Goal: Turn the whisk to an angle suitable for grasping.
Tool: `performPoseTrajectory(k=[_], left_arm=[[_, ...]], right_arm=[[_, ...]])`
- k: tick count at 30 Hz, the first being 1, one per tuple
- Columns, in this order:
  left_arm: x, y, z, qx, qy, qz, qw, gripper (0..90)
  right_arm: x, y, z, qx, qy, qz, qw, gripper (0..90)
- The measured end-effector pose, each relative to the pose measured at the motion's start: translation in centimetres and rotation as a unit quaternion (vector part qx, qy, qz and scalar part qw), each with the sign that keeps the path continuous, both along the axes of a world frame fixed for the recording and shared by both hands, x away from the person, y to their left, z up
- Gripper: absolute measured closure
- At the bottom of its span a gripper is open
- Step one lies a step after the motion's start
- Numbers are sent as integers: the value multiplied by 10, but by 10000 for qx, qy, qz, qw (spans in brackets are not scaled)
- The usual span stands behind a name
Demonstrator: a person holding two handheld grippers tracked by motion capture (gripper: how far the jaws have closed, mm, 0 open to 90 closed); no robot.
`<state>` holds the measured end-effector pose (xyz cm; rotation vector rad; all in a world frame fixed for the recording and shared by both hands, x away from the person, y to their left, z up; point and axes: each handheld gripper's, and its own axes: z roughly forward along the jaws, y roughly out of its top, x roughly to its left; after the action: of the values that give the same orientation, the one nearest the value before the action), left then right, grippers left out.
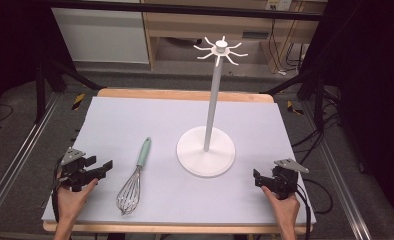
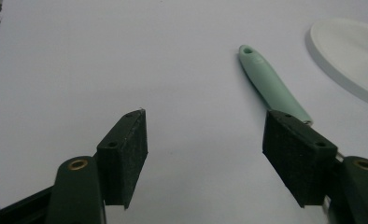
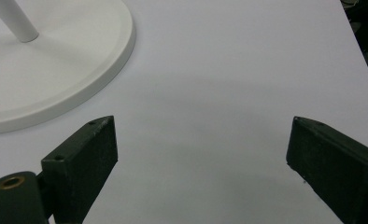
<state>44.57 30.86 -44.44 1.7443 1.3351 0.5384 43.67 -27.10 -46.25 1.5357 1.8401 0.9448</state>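
Black jaws on my left gripper [image 1: 104,167] stand spread with nothing between them; those on my right gripper [image 1: 257,177] are spread likewise. Both sit low over the pale surface [image 1: 135,120] at its near corners. Between them, nearer the left, lies the whisk [image 1: 135,177], green handle pointing away. Just beyond stands the white hook stand [image 1: 206,150], upright.

Tabletop [image 1: 135,115]: wooden edge, covered by a pale lavender sheet. Lying flat on it, a whisk [image 1: 134,180] with mint-green handle, wire head toward the near edge. Just beside it stands a white hook stand [image 1: 206,150] on a round base.
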Motion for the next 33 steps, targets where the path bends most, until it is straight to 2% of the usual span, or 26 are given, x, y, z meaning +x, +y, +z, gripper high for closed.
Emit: performPoseTrajectory(k=[5, 8, 12, 24, 33], left_arm=[[-2, -7, 5, -29, 4, -55, 10000, 329], [-3, -11, 6, -29, 26, -141, 9999, 346], [-3, -22, 9, 84, 91, -324, 9994, 358], [-2, -37, 14, 83, 230, -557, 9982, 391], [-1, -50, 18, 232, 340, -678, 9968, 451]], right_arm=[[-1, -3, 0, 76, -4, -52, 10000, 90], [-1, -3, 1, 61, 5, -60, 10000, 89], [-1, -2, 1, 5, 1, -40, 10000, 89], [0, 1, 2, -40, 62, 45, 10000, 88], [-1, 5, 4, -108, 87, 120, 9998, 88]])
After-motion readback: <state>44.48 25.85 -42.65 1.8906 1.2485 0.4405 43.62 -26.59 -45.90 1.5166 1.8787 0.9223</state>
